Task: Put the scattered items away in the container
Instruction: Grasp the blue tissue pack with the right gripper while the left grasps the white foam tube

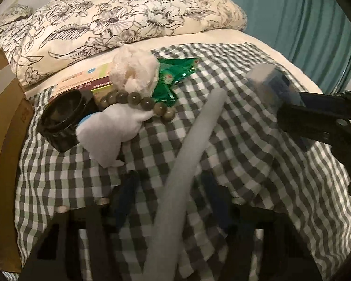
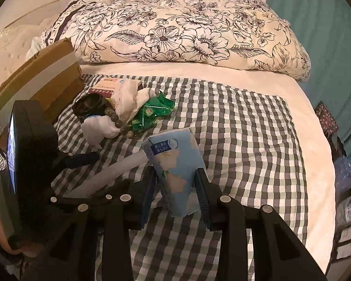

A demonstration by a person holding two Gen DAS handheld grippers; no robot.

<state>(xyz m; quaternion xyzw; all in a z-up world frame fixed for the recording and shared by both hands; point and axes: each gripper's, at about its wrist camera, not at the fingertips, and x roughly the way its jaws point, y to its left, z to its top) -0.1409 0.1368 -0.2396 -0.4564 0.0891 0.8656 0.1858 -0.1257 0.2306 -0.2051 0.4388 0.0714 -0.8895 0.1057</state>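
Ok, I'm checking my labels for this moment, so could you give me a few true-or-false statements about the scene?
1. The right tool grips a blue tissue pack. True.
2. The grey foam tube is inside the cardboard box. False: it stretches over the checked cloth, between the left tool's fingers.
3. The bead bracelet lies beside the green packets. True.
4. The left tool holds the black jar. False: the jar rests on the cloth.
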